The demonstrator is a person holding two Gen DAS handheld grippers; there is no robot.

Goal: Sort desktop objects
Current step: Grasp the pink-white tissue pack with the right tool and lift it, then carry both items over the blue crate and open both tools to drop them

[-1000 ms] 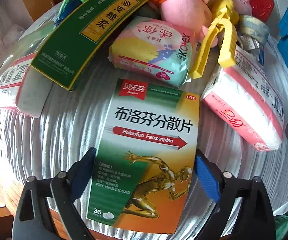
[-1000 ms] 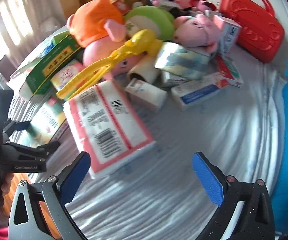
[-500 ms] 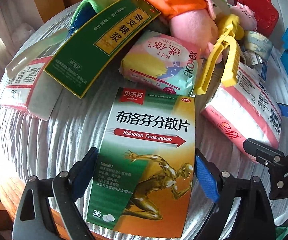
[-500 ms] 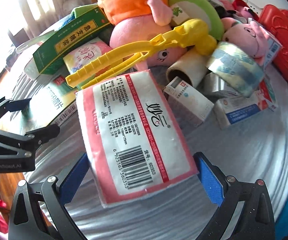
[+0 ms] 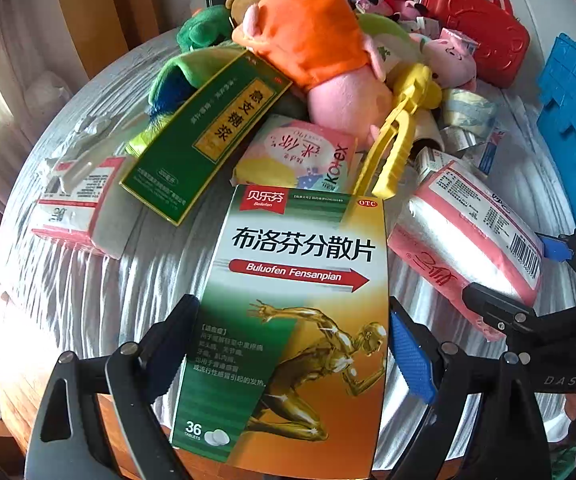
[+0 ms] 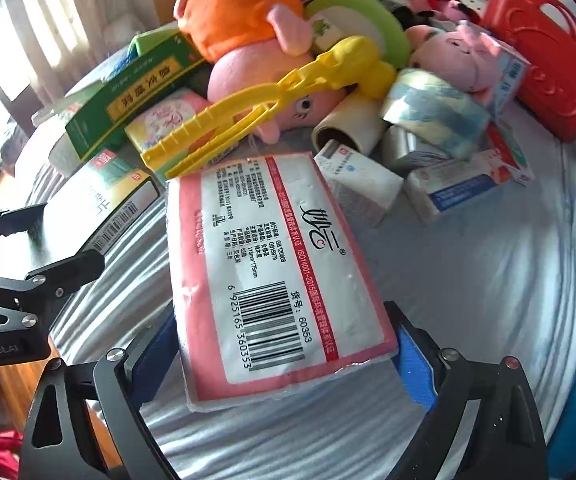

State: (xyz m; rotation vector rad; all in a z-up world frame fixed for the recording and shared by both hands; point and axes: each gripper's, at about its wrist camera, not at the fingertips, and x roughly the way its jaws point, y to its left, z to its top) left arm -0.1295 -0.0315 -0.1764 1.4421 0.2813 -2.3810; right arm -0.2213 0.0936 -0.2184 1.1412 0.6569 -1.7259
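Landmark: pink plush toy in an orange cap (image 5: 320,48), at the far middle of the pile on the cloth-covered counter (image 6: 468,280).
Left tongs (image 5: 290,316): clamped on the ibuprofen box (image 5: 300,280), one blue pad on each long side, printed face up.
Ibuprofen box: on the near side of the plush toy, well apart from it, top end towards it.
Right tongs (image 6: 283,320): closing around the pink tissue pack (image 6: 271,264), with the pack between the pads and not yet clearly squeezed.
Tissue pack: near-right of the plush toy, barcode side up, lying on the counter.
Green carton (image 5: 207,136): left of the plush toy, leaning against the heap.
Yellow plastic clip (image 6: 255,120): just in front of the plush toy, touching it.
Red case (image 6: 548,80): far right of the plush toy.
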